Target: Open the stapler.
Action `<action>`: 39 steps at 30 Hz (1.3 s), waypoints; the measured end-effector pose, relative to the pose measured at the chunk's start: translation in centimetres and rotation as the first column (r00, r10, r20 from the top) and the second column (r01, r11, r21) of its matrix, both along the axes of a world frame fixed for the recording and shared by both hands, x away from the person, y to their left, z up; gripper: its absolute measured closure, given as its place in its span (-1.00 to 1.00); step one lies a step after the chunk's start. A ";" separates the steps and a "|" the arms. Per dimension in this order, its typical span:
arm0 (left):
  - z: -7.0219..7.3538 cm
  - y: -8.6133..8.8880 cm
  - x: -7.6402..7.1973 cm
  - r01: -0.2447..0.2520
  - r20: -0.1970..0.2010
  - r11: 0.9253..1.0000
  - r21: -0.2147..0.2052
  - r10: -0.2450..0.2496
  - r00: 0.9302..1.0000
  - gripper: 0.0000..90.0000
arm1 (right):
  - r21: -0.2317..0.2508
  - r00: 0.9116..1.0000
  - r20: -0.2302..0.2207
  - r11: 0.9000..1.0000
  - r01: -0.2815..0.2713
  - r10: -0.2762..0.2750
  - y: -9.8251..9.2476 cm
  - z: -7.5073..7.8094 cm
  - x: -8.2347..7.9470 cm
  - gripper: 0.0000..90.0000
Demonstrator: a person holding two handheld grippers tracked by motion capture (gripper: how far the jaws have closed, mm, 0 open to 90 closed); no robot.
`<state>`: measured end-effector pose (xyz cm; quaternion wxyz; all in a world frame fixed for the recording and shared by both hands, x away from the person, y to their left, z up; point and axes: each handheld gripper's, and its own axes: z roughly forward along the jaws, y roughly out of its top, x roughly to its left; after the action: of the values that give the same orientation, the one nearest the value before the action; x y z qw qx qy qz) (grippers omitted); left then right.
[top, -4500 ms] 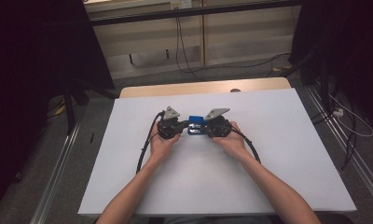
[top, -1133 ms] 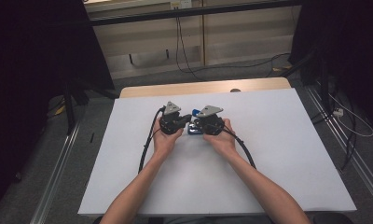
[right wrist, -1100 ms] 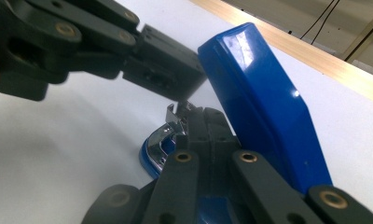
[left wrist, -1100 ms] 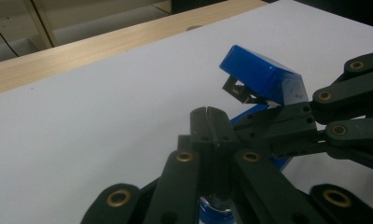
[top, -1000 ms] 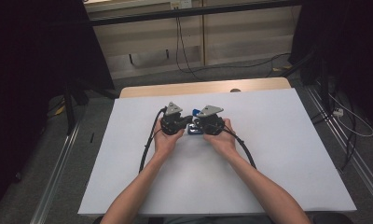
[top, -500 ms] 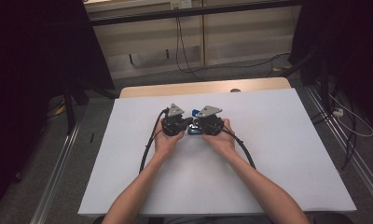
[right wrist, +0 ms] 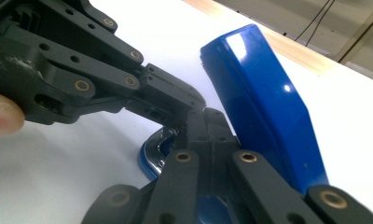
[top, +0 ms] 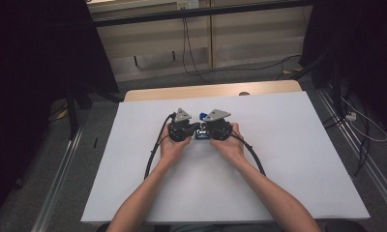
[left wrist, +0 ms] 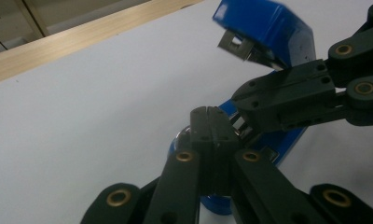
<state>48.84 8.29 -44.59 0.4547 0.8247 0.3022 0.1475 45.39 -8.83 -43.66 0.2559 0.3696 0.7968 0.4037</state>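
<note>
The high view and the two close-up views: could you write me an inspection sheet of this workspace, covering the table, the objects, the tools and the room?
Surface: white sheet covering a light wooden table, whose far edge shows.
Job's things: glossy blue stapler with its top arm swung up; chrome metal inside the base.
Clutter: nothing seen.
Grippers: left gripper and right gripper both have jaws shut, tips meeting over the stapler's base; whether either pinches a part is unclear.
Cables: a black cable trails from each gripper toward the person; more run along the floor.
Surroundings: dark curtains at both sides, wooden panelling behind, grey floor.
</note>
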 end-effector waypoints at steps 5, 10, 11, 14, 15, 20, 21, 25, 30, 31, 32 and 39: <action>0.0 0.0 0.0 0.001 0.005 1.000 0.003 -0.001 1.000 1.00 | 0.008 1.000 0.004 1.000 0.009 -0.009 0.0 0.0 0.0 1.00; 0.0 0.0 0.0 0.003 0.008 1.000 0.005 -0.003 1.000 1.00 | 0.031 0.999 0.034 0.999 0.016 -0.017 0.4 0.4 -0.1 1.00; 0.0 0.0 0.0 0.004 0.007 1.000 0.006 -0.004 1.000 1.00 | 0.022 0.999 0.038 1.000 0.017 -0.018 0.5 0.4 -0.1 1.00; 0.0 0.0 0.0 0.004 0.007 1.000 0.004 -0.004 1.000 1.00 | 0.024 0.999 0.039 1.000 0.019 -0.020 0.4 0.5 -0.1 1.00; 0.0 0.0 0.0 0.003 0.007 1.000 0.004 -0.003 1.000 1.00 | 0.031 0.999 0.036 0.999 0.019 -0.021 0.4 0.5 -0.1 1.00; 0.0 0.0 0.0 0.005 0.008 1.000 0.001 -0.005 1.000 1.00 | 0.038 0.999 0.043 0.999 0.028 -0.030 0.0 0.8 -0.1 1.00; -0.1 0.1 0.0 0.005 0.011 1.000 0.001 -0.005 1.000 1.00 | 0.038 0.999 0.045 0.999 0.029 -0.031 0.0 0.8 -0.1 1.00; -0.1 0.1 0.0 0.004 0.012 1.000 -0.002 -0.004 1.000 1.00 | 0.049 0.998 0.040 0.998 0.041 -0.043 -0.3 0.8 -0.1 1.00; -0.2 0.2 0.1 0.009 0.014 1.000 -0.015 -0.009 1.000 1.00 | 0.051 0.997 0.047 0.997 0.054 -0.056 -0.4 1.0 -0.1 1.00; -0.2 0.2 0.1 0.009 0.009 1.000 -0.021 -0.009 1.000 1.00 | 0.051 0.997 0.048 0.997 0.055 -0.058 -0.4 1.0 -0.1 1.00; -0.2 0.2 0.1 0.009 0.013 1.000 -0.016 -0.009 1.000 1.00 | 0.050 0.997 0.048 0.997 0.055 -0.058 -0.4 1.0 -0.1 1.00; -0.1 0.1 0.1 0.009 0.017 1.000 -0.008 -0.009 1.000 1.00 | 0.039 0.995 0.062 0.997 0.073 -0.075 -0.4 1.0 -0.3 1.00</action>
<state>48.91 8.44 -44.73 0.4611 0.8230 0.2952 0.1515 45.14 -9.21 -42.63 0.2890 0.3905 0.7664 0.4202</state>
